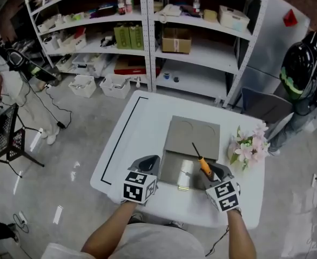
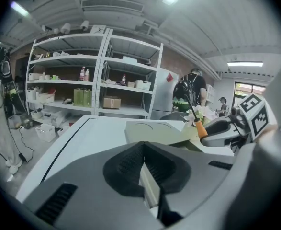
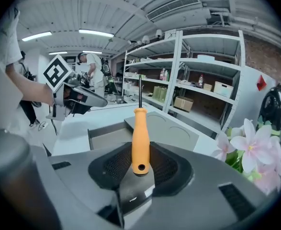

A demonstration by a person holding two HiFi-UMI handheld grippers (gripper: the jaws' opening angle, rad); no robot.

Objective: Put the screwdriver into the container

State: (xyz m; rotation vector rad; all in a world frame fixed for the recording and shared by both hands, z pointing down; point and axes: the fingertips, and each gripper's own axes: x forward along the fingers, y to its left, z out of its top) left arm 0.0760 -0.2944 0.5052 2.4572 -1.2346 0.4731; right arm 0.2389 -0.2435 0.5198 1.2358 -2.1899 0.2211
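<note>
The screwdriver (image 1: 204, 166) has an orange handle (image 3: 140, 137) and a thin dark shaft pointing away, up and to the left. My right gripper (image 1: 214, 172) (image 3: 140, 163) is shut on that handle and holds it over the right side of the grey container (image 1: 174, 172), whose tray lies open with its lid (image 1: 193, 136) folded back flat. My left gripper (image 1: 152, 163) (image 2: 142, 148) is shut, its pads meeting at the tips, just left of the tray's wall. In the left gripper view the screwdriver (image 2: 199, 127) and the right gripper (image 2: 226, 128) show at the right.
The white table (image 1: 142, 124) has a black line along its left side. A bunch of pink flowers (image 1: 248, 147) (image 3: 251, 150) stands right of the container. White shelves (image 1: 147, 31) with boxes and bottles rise behind, and a person (image 1: 1, 90) stands at far left.
</note>
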